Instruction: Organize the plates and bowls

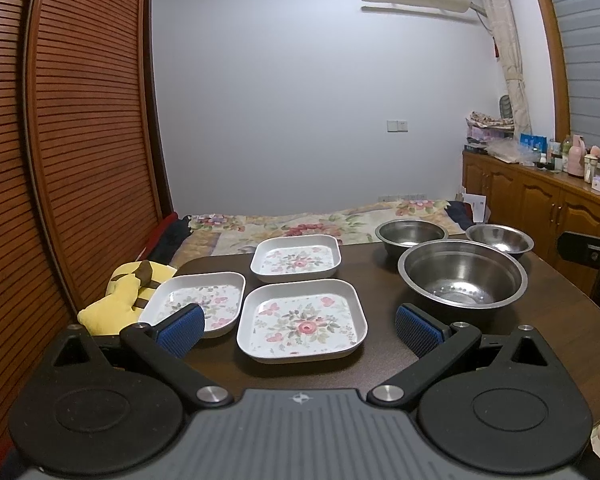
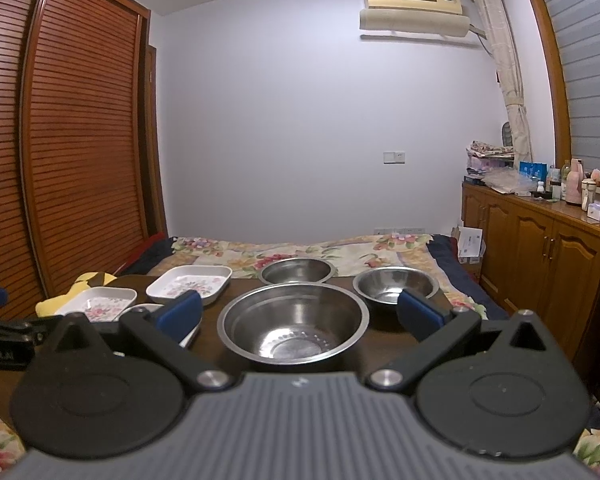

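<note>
Left gripper (image 1: 299,330) and right gripper (image 2: 299,312) hover level, fingers spread wide, empty.

Both wrist views face forward, low over the table (image 1: 380,276), sharing plates and bowls.

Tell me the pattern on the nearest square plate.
White nearest square plate with pink flowers and butterflies; clearest in the left wrist view.

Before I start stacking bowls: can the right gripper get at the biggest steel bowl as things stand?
Probably yes. The right gripper is open and empty, facing the biggest steel bowl with nothing between them.
</note>
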`<act>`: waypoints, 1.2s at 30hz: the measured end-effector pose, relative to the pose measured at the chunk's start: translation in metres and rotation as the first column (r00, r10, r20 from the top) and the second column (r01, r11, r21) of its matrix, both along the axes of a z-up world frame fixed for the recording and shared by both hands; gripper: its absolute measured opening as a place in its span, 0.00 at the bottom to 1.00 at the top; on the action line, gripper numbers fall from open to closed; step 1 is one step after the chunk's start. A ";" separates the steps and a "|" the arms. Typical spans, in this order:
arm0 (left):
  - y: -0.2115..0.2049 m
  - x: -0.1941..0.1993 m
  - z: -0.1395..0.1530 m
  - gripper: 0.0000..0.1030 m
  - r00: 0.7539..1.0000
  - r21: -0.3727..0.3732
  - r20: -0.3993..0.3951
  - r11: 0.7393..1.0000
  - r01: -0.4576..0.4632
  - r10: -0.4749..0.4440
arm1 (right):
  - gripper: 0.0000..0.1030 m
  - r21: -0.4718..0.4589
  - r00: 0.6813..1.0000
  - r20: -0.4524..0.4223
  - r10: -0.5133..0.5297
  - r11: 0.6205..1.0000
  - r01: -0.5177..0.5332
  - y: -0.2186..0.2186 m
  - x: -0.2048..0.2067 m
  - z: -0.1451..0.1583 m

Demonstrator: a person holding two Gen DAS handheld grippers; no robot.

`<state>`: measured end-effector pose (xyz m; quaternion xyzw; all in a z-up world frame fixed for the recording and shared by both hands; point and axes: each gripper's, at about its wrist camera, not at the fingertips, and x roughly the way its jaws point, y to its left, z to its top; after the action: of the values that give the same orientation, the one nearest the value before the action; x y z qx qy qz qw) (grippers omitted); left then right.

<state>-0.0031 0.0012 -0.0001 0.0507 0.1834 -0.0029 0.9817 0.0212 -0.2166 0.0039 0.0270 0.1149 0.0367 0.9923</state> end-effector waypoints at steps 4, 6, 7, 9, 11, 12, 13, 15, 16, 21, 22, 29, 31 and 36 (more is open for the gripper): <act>0.000 0.000 0.000 1.00 1.000 0.000 -0.001 1.000 0.000 0.000 | 1.00 0.000 1.000 -0.004 0.001 1.000 -0.001 -0.001 0.000 -0.001; 0.000 0.000 0.000 1.00 1.000 0.002 -0.001 1.000 0.000 0.000 | 1.00 0.000 1.000 -0.005 0.000 1.000 0.000 -0.001 0.000 -0.001; 0.000 0.000 0.000 1.00 1.000 0.001 0.000 1.000 0.000 0.000 | 1.00 0.000 1.000 -0.005 -0.001 1.000 0.001 -0.001 0.000 -0.001; 0.000 0.000 0.000 1.00 1.000 0.001 0.000 1.000 0.000 0.000 | 1.00 0.002 1.000 -0.005 -0.001 1.000 0.001 -0.001 -0.001 -0.001; 0.000 0.000 0.000 1.00 1.000 0.002 -0.001 1.000 0.000 0.000 | 1.00 0.001 1.000 -0.004 -0.002 1.000 0.002 -0.001 -0.001 -0.001; 0.000 0.000 0.000 1.00 1.000 0.002 -0.001 1.000 0.000 0.000 | 1.00 0.001 1.000 -0.004 -0.001 1.000 0.001 -0.002 -0.001 0.000; 0.000 0.000 0.000 1.00 1.000 0.002 -0.001 1.000 0.000 0.000 | 1.00 0.001 1.000 -0.004 -0.002 1.000 0.002 -0.002 -0.001 0.000; 0.000 0.000 0.000 1.00 1.000 0.001 -0.001 1.000 0.000 0.000 | 1.00 0.001 1.000 -0.004 -0.002 1.000 0.002 -0.002 -0.001 0.000; 0.000 0.000 0.000 1.00 1.000 0.001 0.000 1.000 0.000 0.000 | 1.00 0.001 1.000 -0.004 -0.002 1.000 0.002 -0.002 -0.001 0.000; 0.000 0.000 -0.001 1.00 1.000 0.001 -0.001 1.000 -0.001 0.001 | 1.00 0.000 1.000 -0.004 -0.001 1.000 0.001 -0.002 -0.001 0.000; 0.000 0.000 -0.001 1.00 1.000 0.001 -0.002 1.000 0.000 0.000 | 1.00 0.001 1.000 -0.004 -0.001 1.000 0.001 -0.002 -0.001 0.000; 0.001 0.002 -0.006 1.00 1.000 0.000 -0.014 1.000 0.002 -0.002 | 1.00 -0.001 1.000 -0.008 0.000 1.000 0.000 -0.002 -0.001 -0.001; 0.003 0.004 -0.009 1.00 1.000 -0.004 -0.023 1.000 0.001 -0.001 | 1.00 -0.001 1.000 -0.011 0.002 1.000 -0.002 -0.003 -0.001 -0.001; 0.005 0.010 -0.019 1.00 0.999 -0.002 -0.054 1.000 -0.004 0.004 | 1.00 -0.003 1.000 -0.020 0.008 1.000 -0.008 0.000 0.002 -0.004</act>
<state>0.0066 0.0062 -0.0188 0.0493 0.2102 -0.0024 0.9764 0.0229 -0.2165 -0.0004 0.0254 0.1251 0.0400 0.9910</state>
